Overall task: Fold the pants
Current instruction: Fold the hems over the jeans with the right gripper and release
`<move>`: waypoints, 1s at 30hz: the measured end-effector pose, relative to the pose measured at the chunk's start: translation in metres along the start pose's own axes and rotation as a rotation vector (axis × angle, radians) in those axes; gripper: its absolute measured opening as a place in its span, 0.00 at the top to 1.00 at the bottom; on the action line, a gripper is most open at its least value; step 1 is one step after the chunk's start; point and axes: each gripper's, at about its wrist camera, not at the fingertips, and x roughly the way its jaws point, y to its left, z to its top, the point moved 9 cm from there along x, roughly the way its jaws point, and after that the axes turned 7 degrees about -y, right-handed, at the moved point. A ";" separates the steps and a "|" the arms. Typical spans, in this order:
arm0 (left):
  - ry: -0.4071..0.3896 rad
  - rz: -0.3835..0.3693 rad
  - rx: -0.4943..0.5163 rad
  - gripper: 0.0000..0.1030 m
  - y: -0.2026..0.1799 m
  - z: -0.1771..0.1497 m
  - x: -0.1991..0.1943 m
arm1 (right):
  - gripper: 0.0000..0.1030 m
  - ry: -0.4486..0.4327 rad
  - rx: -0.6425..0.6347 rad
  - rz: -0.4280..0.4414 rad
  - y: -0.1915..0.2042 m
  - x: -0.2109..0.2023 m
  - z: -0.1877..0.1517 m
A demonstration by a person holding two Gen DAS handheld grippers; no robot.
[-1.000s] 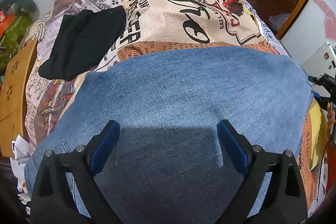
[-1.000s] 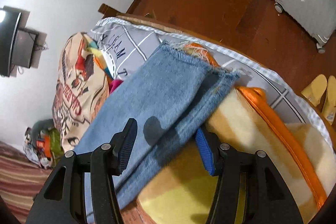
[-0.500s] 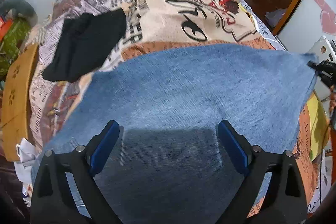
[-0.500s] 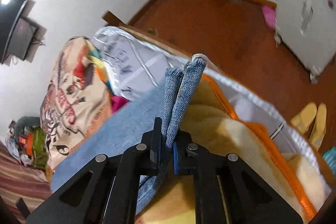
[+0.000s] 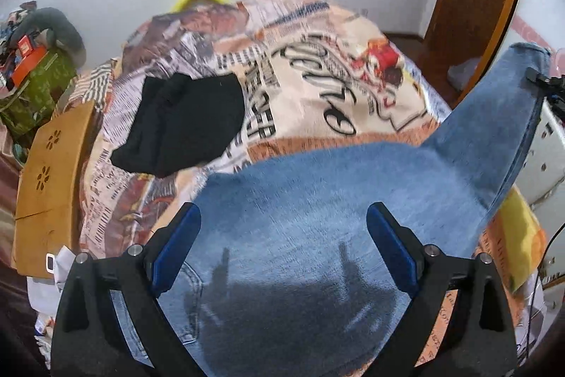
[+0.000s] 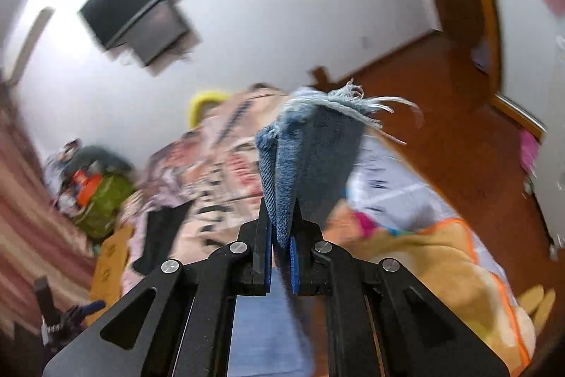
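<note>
- Two grippers show: our left gripper hovers above the jeans, its fingers spread wide with nothing between them.
- Our right gripper has its fingers pinching the frayed hem of the jeans, lifted clear of the bed.
- We see the rest of the denim lying on the patterned bedspread, near a folded black garment.
</note>
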 end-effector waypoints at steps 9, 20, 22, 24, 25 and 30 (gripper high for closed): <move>-0.066 0.017 -0.041 0.06 0.027 -0.002 -0.026 | 0.93 0.079 -0.145 0.200 0.105 0.028 -0.027; -0.043 0.064 -0.118 0.06 0.066 -0.025 -0.030 | 0.93 0.335 -0.299 0.311 0.166 0.070 -0.134; -0.037 0.070 -0.122 0.06 0.069 -0.027 -0.029 | 0.93 0.408 -0.326 0.319 0.169 0.080 -0.163; -0.035 0.076 -0.119 0.06 0.069 -0.028 -0.029 | 0.93 0.491 -0.354 0.328 0.170 0.085 -0.190; -0.034 0.078 -0.117 0.06 0.069 -0.027 -0.029 | 0.93 0.513 -0.369 0.322 0.169 0.087 -0.201; -0.033 0.086 -0.102 0.06 0.064 -0.024 -0.028 | 0.85 0.604 -0.428 0.299 0.164 0.092 -0.235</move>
